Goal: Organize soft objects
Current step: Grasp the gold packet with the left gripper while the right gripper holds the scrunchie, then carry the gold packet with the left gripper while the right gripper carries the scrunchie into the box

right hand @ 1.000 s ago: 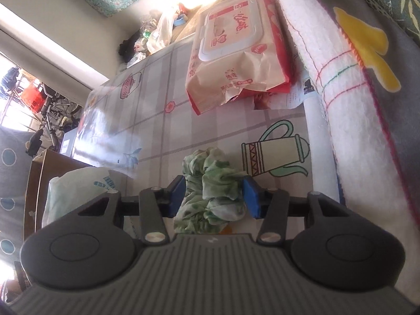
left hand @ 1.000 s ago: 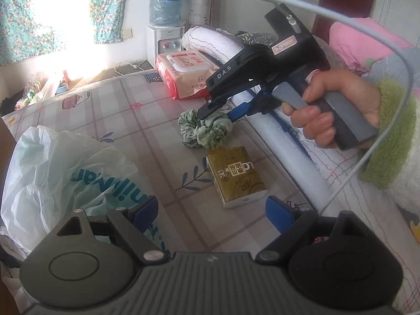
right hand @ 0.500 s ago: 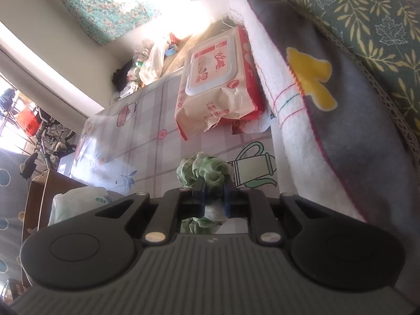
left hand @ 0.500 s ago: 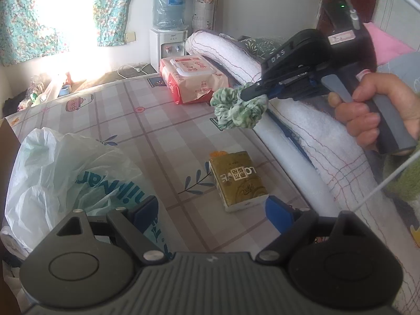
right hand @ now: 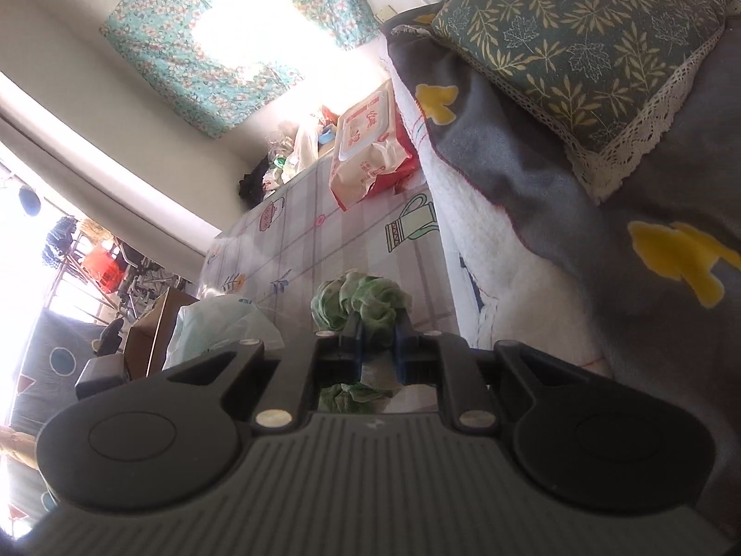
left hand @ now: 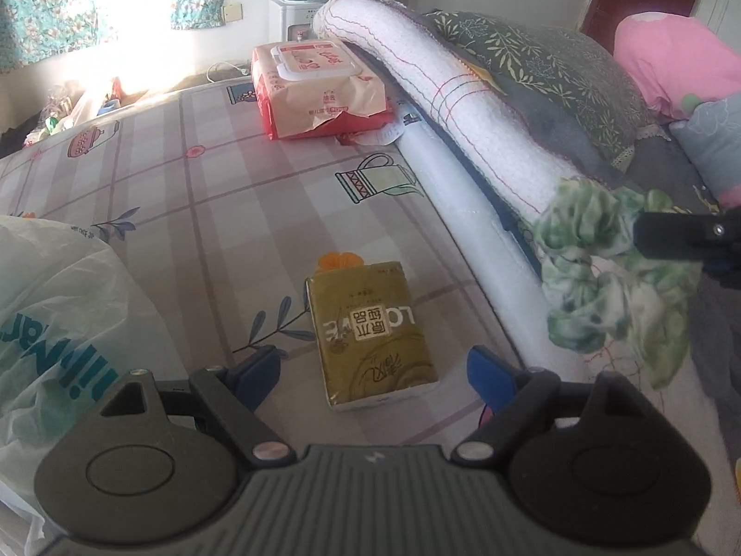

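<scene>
Your right tool [right hand: 376,347] is clamped tight on the green scrunchie [right hand: 359,299], holding it up in the air above the rolled white blanket [left hand: 463,106] at the bed's edge. Your left tool [left hand: 370,370] has its fingers spread apart, hovering over the gold tissue pack [left hand: 368,333] on the plaid sheet [left hand: 208,213], right beside the white plastic bag [left hand: 60,324].

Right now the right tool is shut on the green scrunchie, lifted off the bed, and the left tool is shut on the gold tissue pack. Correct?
Not quite. The left tool is open and holds nothing; the left wrist view shows the tissue pack lying on the bed between its spread fingers. The rest holds: the right tool is shut on the scrunchie, lifted off the bed.
</scene>
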Demonstrator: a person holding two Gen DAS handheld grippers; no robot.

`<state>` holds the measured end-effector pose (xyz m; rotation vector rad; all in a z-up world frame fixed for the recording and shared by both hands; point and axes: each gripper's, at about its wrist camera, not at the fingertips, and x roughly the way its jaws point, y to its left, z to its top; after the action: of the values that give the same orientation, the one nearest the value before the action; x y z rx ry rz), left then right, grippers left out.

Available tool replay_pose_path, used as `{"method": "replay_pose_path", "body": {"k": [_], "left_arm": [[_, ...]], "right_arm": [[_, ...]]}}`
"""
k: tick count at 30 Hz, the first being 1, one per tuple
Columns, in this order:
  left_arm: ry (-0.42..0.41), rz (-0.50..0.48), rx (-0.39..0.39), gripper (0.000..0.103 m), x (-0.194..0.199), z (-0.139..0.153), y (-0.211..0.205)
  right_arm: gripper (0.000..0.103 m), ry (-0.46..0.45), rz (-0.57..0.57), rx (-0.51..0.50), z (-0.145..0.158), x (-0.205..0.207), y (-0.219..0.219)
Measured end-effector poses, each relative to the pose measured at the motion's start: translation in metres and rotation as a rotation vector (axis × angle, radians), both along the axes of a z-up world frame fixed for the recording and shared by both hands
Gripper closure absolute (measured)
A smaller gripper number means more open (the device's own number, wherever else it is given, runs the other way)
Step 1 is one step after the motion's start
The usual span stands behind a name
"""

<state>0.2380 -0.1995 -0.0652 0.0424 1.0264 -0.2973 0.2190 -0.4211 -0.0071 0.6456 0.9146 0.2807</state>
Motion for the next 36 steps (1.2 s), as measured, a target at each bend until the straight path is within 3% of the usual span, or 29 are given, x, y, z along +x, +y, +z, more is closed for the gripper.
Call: {"method": "replay_pose_path", "body": {"k": [4,7,10,14,20,28,36], "left_arm": [[0.021,0.015,0.023,0.016,0.012,-0.012,-0.009],[0.031,0.021,0.054,0.026,0.016,-0.019,-0.015],[-0.006,0.013,0.094,0.029,0.014,-0.022,-0.021],[-0.027,0.012,0.1,0.044,0.012,-0.02,-0.022],[-0.032,0.013,0.088,0.046,0.006,-0.016,-0.018],[-0.073,-0.009,0.006,0.047,-0.024,0.02,0.002],[-0.19,0.041,-0.084,0.047,-0.078,0.088,0.074]], "right_arm": [[0.092,-0.012,-0.009,0.019,-0.005,-0.014,-0.007],[0.091,0.003,-0.01,0.034,-0.011,-0.018,-0.01],[0.091,0.015,-0.015,0.047,-0.016,-0.02,-0.012],[0.091,0.009,-0.023,0.06,-0.016,-0.024,-0.013],[0.091,0.004,-0.034,0.059,-0.006,-0.034,-0.012],[0.091,-0.034,-0.053,0.053,0.021,-0.056,-0.003],[0.091,-0.15,-0.011,0.048,0.072,-0.082,0.032]]}}
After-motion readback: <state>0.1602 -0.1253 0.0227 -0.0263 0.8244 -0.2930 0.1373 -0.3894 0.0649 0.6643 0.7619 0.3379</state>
